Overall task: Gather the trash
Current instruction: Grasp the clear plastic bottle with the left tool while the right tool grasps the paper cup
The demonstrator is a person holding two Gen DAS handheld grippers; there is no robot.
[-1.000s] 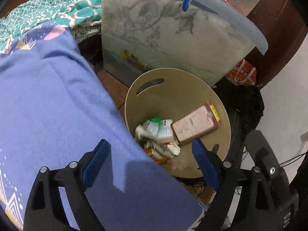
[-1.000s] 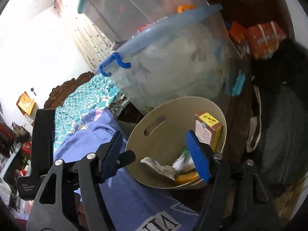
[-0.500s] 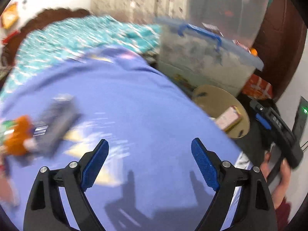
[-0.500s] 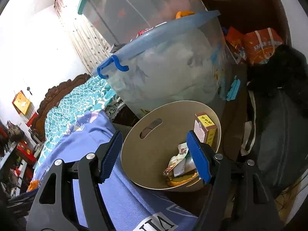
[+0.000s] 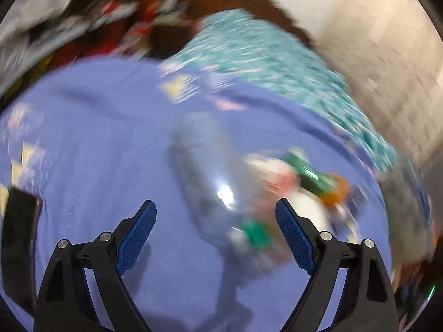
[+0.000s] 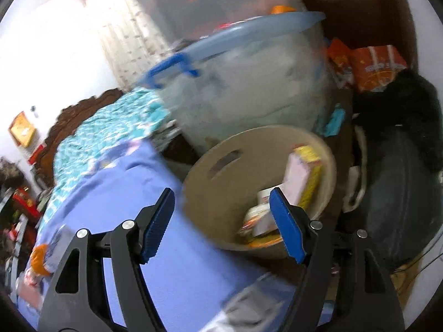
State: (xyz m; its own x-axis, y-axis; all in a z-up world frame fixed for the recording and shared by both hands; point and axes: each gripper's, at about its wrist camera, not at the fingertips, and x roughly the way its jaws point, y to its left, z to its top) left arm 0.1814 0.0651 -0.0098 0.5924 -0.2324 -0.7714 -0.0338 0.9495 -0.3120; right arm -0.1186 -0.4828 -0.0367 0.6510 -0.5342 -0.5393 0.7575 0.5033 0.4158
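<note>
The left gripper (image 5: 216,238) is spread wide over blurry trash (image 5: 277,191) on the blue blanket (image 5: 97,144), and the right gripper (image 6: 221,224) is spread, empty, by the tan bin (image 6: 210,191).

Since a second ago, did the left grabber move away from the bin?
Yes. The left gripper swung off the tan bin, which left its view, and now points at blurry trash on the purple bedsheet.

Purple bedsheet (image 5: 110,144), teal blanket (image 6: 105,130), clear storage tub (image 6: 249,88)

Bed with blue sheet (image 6: 116,193), teal blanket (image 6: 110,127), carved dark headboard (image 6: 83,108); white wall (image 6: 49,41); stacked clear storage bins (image 6: 249,88).
</note>
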